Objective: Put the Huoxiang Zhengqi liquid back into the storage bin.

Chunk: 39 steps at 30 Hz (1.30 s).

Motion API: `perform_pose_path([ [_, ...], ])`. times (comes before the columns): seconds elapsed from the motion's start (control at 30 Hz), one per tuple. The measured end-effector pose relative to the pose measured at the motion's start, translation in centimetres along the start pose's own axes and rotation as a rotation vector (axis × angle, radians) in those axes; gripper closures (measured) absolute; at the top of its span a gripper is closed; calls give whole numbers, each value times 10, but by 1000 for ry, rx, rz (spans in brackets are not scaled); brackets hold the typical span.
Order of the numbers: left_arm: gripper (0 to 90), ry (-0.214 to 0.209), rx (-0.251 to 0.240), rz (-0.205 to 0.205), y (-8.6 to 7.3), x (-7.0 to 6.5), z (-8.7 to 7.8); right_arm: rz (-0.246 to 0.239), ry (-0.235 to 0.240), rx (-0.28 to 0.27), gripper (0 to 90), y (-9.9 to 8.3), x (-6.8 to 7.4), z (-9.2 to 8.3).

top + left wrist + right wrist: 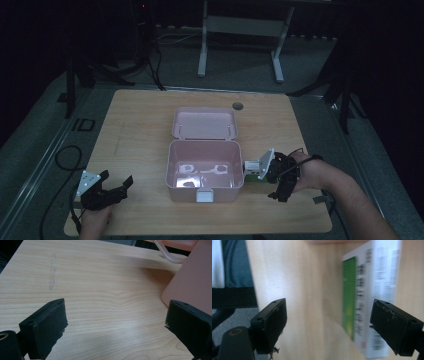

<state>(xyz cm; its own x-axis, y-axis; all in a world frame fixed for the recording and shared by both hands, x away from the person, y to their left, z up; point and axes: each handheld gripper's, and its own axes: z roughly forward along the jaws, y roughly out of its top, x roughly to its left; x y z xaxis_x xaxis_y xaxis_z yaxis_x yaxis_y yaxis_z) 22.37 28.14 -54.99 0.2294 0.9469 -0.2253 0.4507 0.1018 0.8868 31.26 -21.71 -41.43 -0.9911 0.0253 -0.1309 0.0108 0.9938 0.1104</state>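
Both grippers sit low over the near half of the table, each held in one of the person's hands. On the near left corner the left gripper [117,186] rests with its two black jaws spread wide, nothing but bare wood between them; in the left gripper view [113,322] the jaws stand far apart over the grain, and the right-hand jaw lies near the pink wall of the box. At the near right, the right gripper [260,172] points toward the box, jaws parted as well; in the right gripper view [328,325] they gape with a small carton just beside the right-hand jaw, not clamped.

Largest of all is the wooden table [135,125], pale, with rounded corners and a small round hole at its far edge.

Next comes the pink plastic box [172,172], in the middle of the table, its lid [204,122] thrown back flat on the far side. It is rectangular with rounded corners and a white latch on its near wall. Pale shapes lie on its floor, too dim to make out.

Smallest is the carton [251,170], white with a green panel, just beside the box's right wall. Close up, the carton [372,290] shows a green stripe and rows of blurred print that cannot be read.
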Motion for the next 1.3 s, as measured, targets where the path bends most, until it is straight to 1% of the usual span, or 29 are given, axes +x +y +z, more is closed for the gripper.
perform_pose_path([
  [0.07,38,-2,4,1,0,0,0,0,-13,1,141,2,-8,-1],
  [0.1,38,-2,6,-1,0,0,0,-4,-28,0,156,3,-11,-2],
  [0.13,39,-4,10,-2,0,0,1,-4,-32,-8,162,4,-14,-1],
  [0.17,39,-5,11,-2,0,0,1,-2,-23,-4,163,5,-17,0],
  [0.2,39,-5,11,-2,0,0,1,-2,-23,-4,163,5,-17,0],
  [0.23,39,-7,11,0,0,0,1,-12,-22,8,166,6,-19,3],
  [0.27,39,-12,12,2,0,-1,2,-17,-21,36,172,8,-24,8],
  [0.3,39,-12,12,2,0,-1,2,-17,-21,36,172,8,-24,8],
  [0.33,39,-14,13,3,0,-1,2,-19,-15,46,187,9,-29,13],
  [0.4,39,-14,13,4,0,-1,2,-19,-15,46,187,9,-29,13],
  [0.43,40,-16,10,3,-1,-1,1,-10,-16,50,193,10,-36,19],
  [0.47,40,-16,10,3,-1,-1,1,-10,-16,50,193,10,-36,19],
  [0.5,41,-17,9,4,-1,-1,2,-9,-19,65,193,10,-40,23],
  [0.6,41,-18,9,4,0,-1,2,-9,-18,71,193,11,-42,25],
  [0.63,41,-19,7,5,0,0,2,-6,-7,77,196,11,-46,30],
  [0.67,41,-18,6,6,0,0,1,-6,-3,81,202,12,-47,32],
  [0.7,41,-18,6,6,0,0,1,-10,0,85,219,12,-49,33],
  [0.73,41,-2,-7,9,0,-1,1,-9,7,91,226,12,-50,35],
  [0.8,41,15,-28,13,0,-1,-1,-18,22,106,249,12,-52,39],
  [0.9,41,29,-57,5,0,0,-4,-34,42,118,284,12,-56,45],
  [0.97,42,35,-61,-1,0,2,-6,-37,55,119,325,12,-57,48],
  [1.07,43,33,-63,-17,0,4,-6,-45,67,126,386,13,-58,52],
  [1.23,42,38,-65,-13,0,3,-6,-54,89,141,493,12,-60,54],
  [1.3,43,39,-63,-17,0,4,-6,-54,98,143,561,11,-61,55],
])
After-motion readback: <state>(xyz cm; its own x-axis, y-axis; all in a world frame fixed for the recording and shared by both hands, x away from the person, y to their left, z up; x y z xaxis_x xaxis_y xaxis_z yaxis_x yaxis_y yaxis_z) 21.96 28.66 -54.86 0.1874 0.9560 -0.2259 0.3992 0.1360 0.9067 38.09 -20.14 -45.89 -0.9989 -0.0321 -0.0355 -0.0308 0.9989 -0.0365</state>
